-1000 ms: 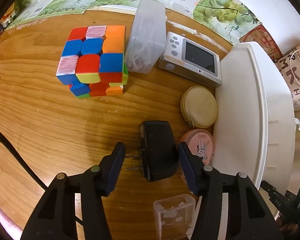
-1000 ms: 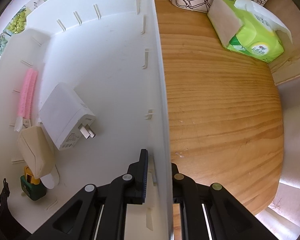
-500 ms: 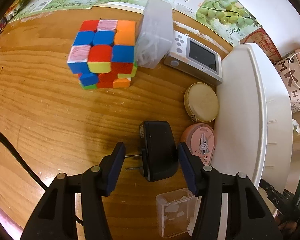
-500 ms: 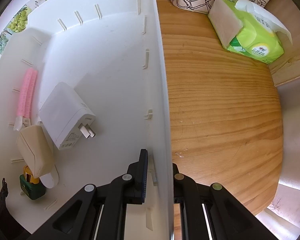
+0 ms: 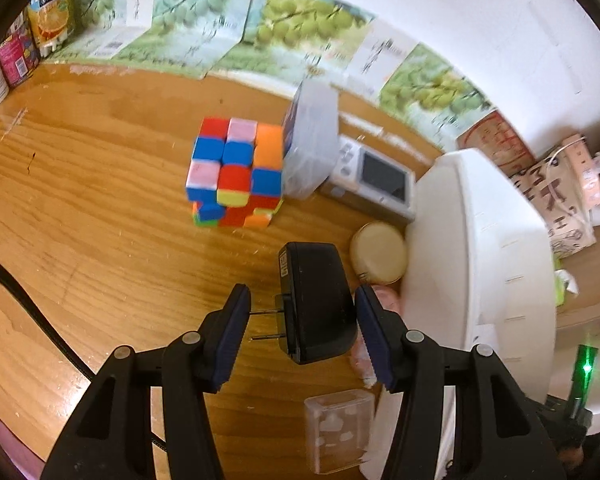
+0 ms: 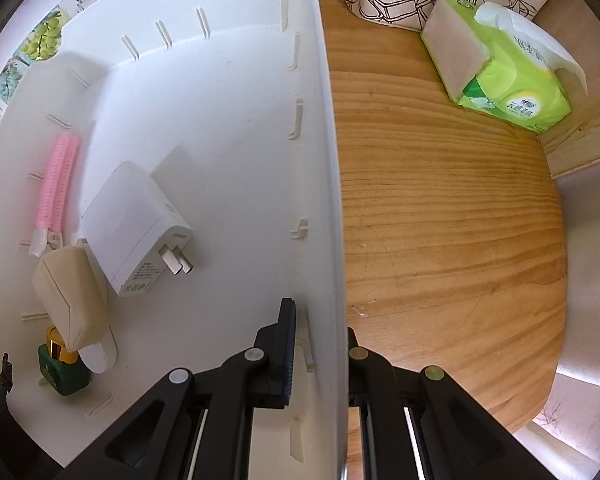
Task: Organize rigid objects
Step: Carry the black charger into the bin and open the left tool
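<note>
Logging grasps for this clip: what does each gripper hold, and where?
Left gripper: black charger, clamped between its prong tips and back face. Right gripper: white bin, pinched on its side wall.

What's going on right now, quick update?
Left gripper shut on black plug adapter, off the table. Right gripper shut on white bin wall. Path to bin open.

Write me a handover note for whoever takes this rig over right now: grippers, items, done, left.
Left gripper: shut on the black plug-in power adapter, clear of the wooden table.
Right gripper: shut on the white plastic bin's wall.
Done: white charger, pink brush, beige case, green bottle in bin.
Left: colourful puzzle cube, handheld screen device, round cream tin, clear boxes.
</note>
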Demonstrator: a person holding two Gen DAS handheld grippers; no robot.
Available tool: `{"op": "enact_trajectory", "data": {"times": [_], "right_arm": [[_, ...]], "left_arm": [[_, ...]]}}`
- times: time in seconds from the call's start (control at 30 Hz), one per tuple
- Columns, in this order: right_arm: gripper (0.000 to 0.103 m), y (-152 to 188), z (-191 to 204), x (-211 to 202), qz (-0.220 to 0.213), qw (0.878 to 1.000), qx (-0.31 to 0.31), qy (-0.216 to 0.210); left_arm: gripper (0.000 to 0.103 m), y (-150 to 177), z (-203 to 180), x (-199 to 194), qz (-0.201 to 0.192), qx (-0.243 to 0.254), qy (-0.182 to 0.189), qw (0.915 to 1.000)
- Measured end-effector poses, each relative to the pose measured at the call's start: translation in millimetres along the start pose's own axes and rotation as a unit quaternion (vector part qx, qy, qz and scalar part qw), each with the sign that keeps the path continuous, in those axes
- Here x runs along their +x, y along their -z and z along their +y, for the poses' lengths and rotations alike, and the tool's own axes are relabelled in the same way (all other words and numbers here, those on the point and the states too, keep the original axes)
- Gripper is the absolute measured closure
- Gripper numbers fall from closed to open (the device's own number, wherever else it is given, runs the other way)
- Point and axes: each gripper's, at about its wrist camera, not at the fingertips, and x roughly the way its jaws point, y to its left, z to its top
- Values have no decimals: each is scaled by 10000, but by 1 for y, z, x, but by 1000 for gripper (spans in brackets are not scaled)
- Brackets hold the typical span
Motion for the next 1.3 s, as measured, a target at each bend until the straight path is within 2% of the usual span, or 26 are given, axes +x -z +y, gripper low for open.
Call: {"op": "enact_trajectory", "data": {"times": [0.23,0.4,0.7,0.97,1.13,1.3], "right_arm": [[91,1,2,-1,-9,10000,-75,3],[91,1,4,-1,-8,9999,-118,-8],[91,2,2,-1,-22,9999,-104,-65],[91,4,-6,0,-50,9998,-34,-176],[91,4,-7,0,-59,9998,-30,-196],[91,6,-10,1,-67,9997,-17,-230]], "left_arm": [[45,-6,-18,-15,-393,137,279,9987],[45,-5,-30,-27,-479,261,459,9975],[45,-1,-64,-52,-739,930,687,9905],[45,6,-96,-65,-755,1378,1017,9823],[45,19,-120,-69,-664,1844,1205,9732],[45,34,-146,-63,-408,2340,1301,9626]]}}
